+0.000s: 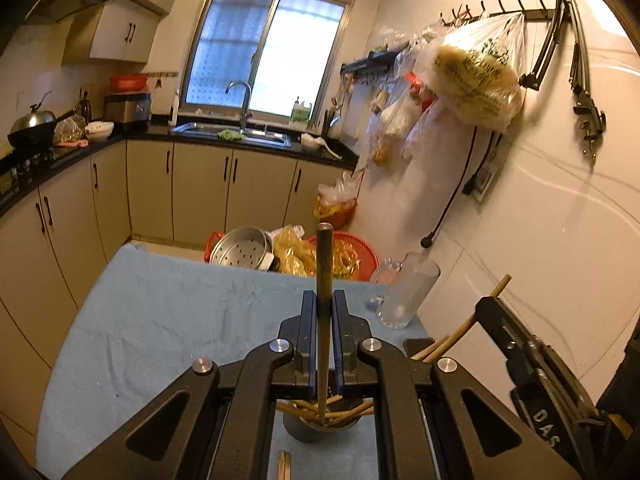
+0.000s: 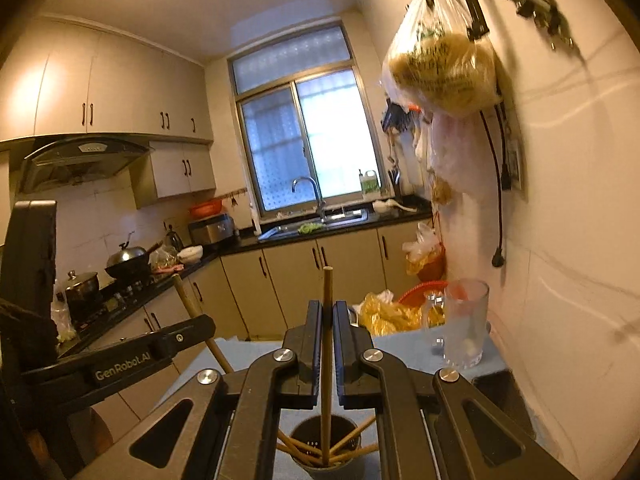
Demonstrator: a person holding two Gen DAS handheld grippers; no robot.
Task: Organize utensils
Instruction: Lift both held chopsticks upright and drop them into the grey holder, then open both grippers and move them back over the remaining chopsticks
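Note:
My left gripper (image 1: 324, 300) is shut on a dark-topped chopstick (image 1: 323, 256) that stands upright, its lower end in a dark round holder (image 1: 320, 432) full of wooden chopsticks. My right gripper (image 2: 327, 310) is shut on a pale wooden chopstick (image 2: 327, 292), upright, its lower end in the same holder (image 2: 324, 460). The right gripper also shows at the right of the left wrist view (image 1: 520, 344), the left gripper at the left of the right wrist view (image 2: 120, 360). A clear glass mug (image 1: 404, 292) stands on the blue cloth at the far right; it also shows in the right wrist view (image 2: 466, 320).
The table carries a blue cloth (image 1: 160, 320). A loose chopstick piece (image 1: 285, 466) lies near its front. Beyond the far edge stand a red basket (image 1: 360, 256) with yellow bags and a metal steamer (image 1: 240, 248). The white wall (image 1: 540, 220) is close on the right.

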